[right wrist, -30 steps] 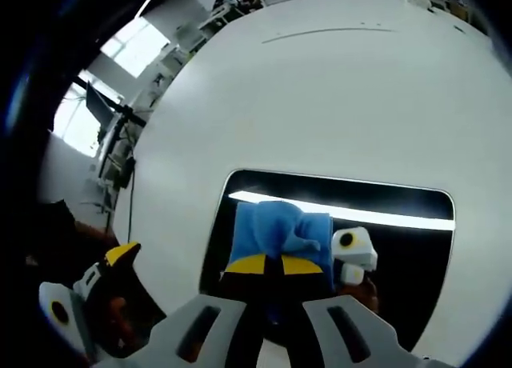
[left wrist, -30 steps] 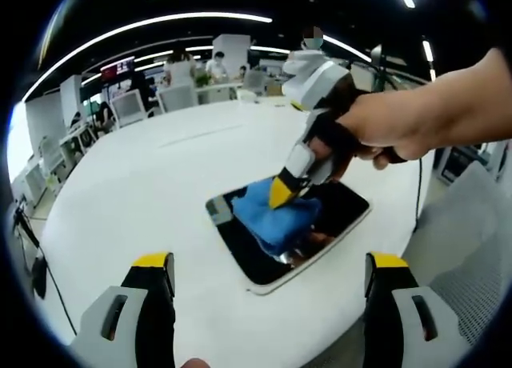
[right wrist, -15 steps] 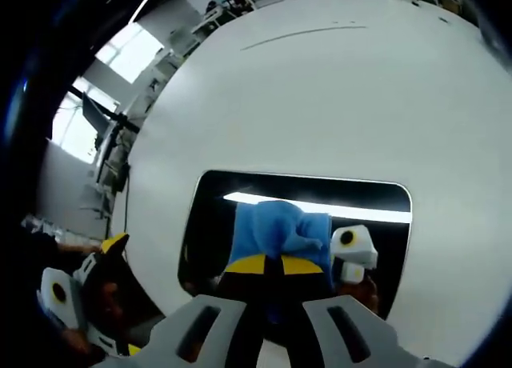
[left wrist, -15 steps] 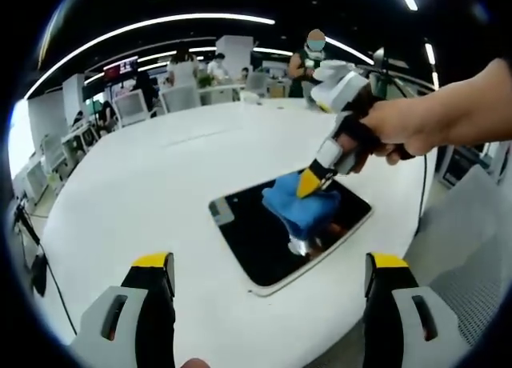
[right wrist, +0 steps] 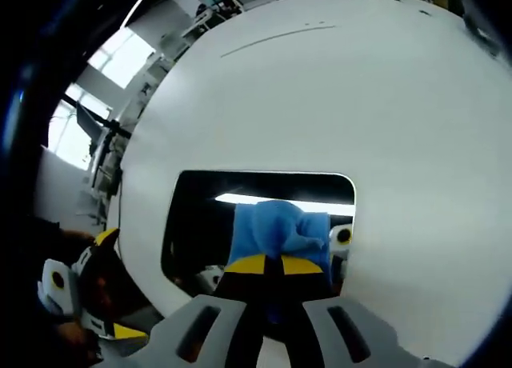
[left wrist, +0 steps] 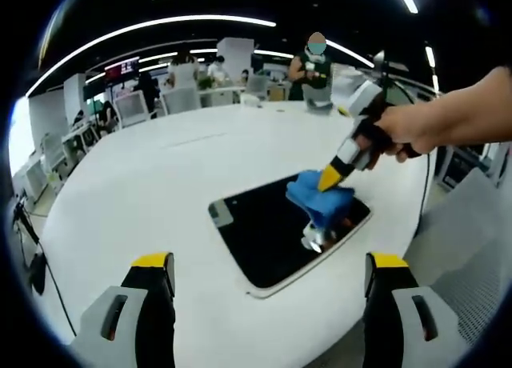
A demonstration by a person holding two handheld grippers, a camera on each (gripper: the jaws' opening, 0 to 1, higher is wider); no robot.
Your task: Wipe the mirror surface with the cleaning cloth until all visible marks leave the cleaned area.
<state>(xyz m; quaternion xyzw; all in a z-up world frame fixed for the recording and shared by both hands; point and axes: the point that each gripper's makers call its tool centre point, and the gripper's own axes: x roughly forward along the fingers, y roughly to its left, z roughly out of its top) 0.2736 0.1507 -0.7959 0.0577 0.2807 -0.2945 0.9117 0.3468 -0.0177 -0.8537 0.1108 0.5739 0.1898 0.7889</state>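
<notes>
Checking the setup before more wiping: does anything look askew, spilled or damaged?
Nothing stands out. The mirror lies flat on the white table, unbroken as far as I can tell. The right gripper presses the blue cloth onto the mirror near one end. The left gripper hangs open in front.

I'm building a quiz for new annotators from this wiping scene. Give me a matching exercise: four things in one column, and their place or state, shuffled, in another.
Things:
1. cleaning cloth
2. mirror
3. left gripper
4. right gripper

Place or state:
a. lies flat on the white table
b. open, holding nothing
c. blue, pressed on the mirror's far end
d. shut on the cloth

Pairs: 1-c, 2-a, 3-b, 4-d
</notes>
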